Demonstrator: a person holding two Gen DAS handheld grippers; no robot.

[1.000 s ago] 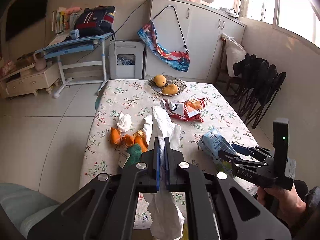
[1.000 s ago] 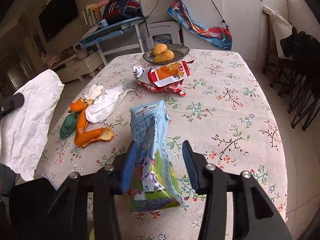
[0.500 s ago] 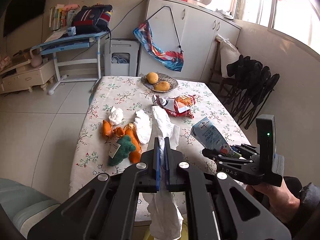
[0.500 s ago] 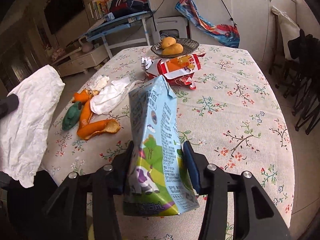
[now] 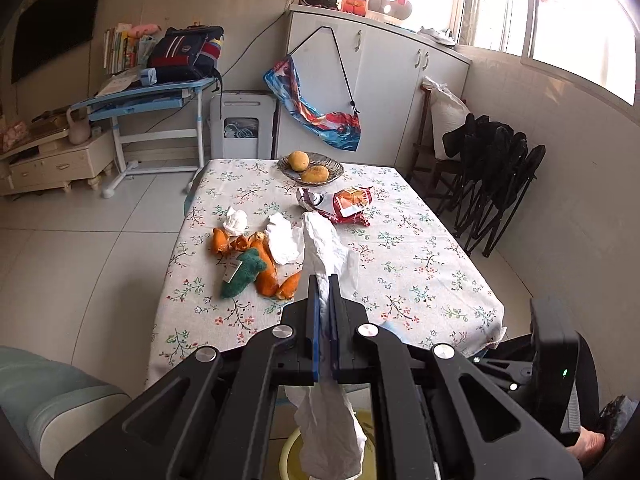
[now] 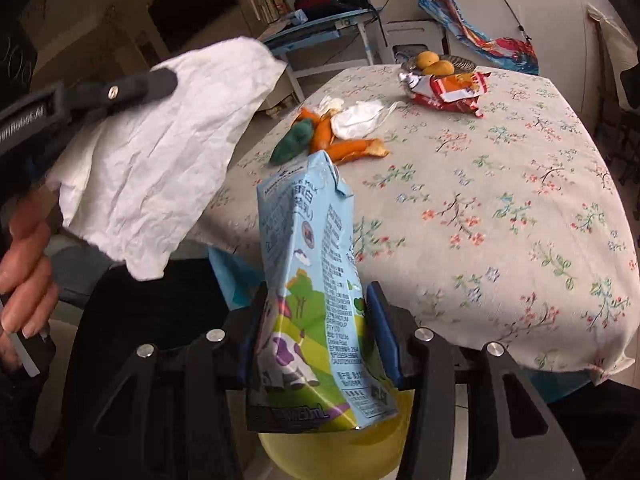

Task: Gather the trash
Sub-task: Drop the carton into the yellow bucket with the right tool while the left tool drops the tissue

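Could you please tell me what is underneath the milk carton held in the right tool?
Below the blue-and-green milk carton sits a round yellow plastic bin; its contents are hidden by the carton and right tool.

Floral table (image 5: pixel 416 280); orange peels (image 5: pixel 268 276); tissues (image 5: pixel 282 238); snack wrapper (image 5: pixel 344 206); fruit bowl (image 5: pixel 311 166)

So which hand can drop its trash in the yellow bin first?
Probably the right. The right gripper holds the milk carton directly over the yellow bin. The left gripper pinches the tissue, which hangs beside the bin's rim.
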